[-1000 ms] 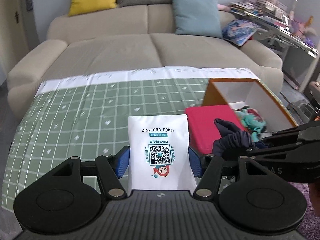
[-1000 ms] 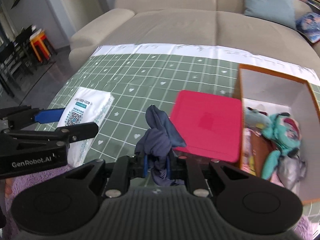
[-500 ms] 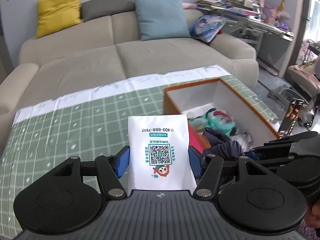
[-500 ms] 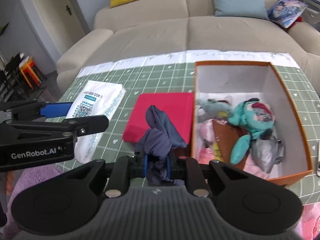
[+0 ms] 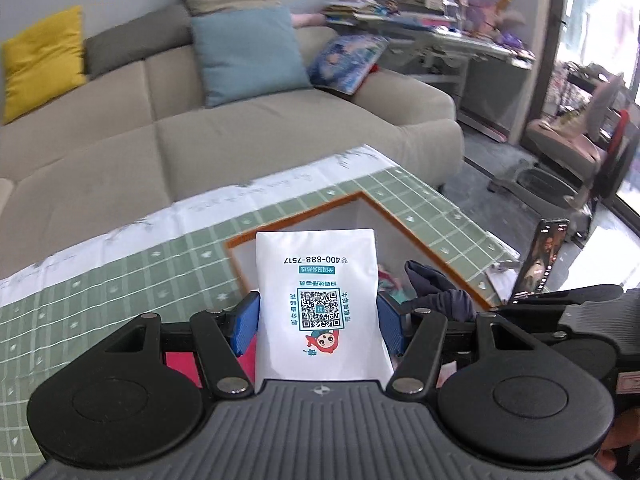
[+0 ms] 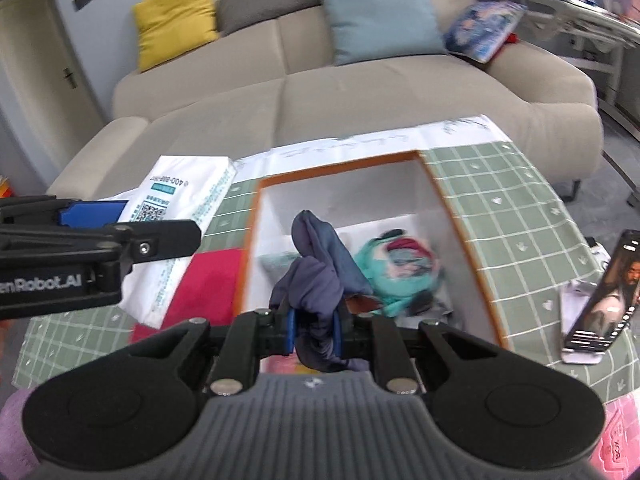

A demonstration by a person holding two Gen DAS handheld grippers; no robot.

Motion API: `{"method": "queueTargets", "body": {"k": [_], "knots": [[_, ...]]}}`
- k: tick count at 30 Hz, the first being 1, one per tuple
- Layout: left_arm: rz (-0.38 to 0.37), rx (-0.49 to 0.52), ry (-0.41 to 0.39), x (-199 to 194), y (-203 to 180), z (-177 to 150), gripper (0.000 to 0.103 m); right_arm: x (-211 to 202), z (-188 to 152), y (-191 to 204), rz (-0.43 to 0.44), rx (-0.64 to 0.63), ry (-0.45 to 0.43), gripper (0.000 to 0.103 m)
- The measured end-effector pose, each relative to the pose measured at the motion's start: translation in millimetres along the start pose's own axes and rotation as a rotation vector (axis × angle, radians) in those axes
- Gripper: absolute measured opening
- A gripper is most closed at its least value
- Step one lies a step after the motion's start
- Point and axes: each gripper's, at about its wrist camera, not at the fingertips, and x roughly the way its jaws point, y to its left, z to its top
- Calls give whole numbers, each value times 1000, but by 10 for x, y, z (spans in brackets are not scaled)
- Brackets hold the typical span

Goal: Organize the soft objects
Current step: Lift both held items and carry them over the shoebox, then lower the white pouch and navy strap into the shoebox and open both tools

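Over the last second both tongs have swung from above the green tablecloth [image 6: 516, 216] to the orange-rimmed box [image 6: 460, 232], which now lies straight ahead of them, so I judge both loads are about to be dropped in. The left gripper [image 5: 317, 322] is clamped on the white pouch [image 5: 318, 300], flat, stiff-looking, printed with a QR code; the right gripper [image 6: 314, 334] pinches a limp, bunched dark blue cloth [image 6: 320, 264] just above the box's soft toys [image 6: 396, 268]

box [image 6: 452, 216] far half open, plush toy [image 6: 394, 270] crowding front
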Motion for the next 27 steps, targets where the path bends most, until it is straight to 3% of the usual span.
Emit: {"method": "queueTargets", "body": {"k": [11, 27], "knots": [[-62, 123, 158, 953, -283, 89, 70, 506, -34, -497, -135, -18, 68, 16], [-20, 167, 271, 1776, -92, 190, 71, 1263, 211, -465, -188, -199, 154, 21]]}}
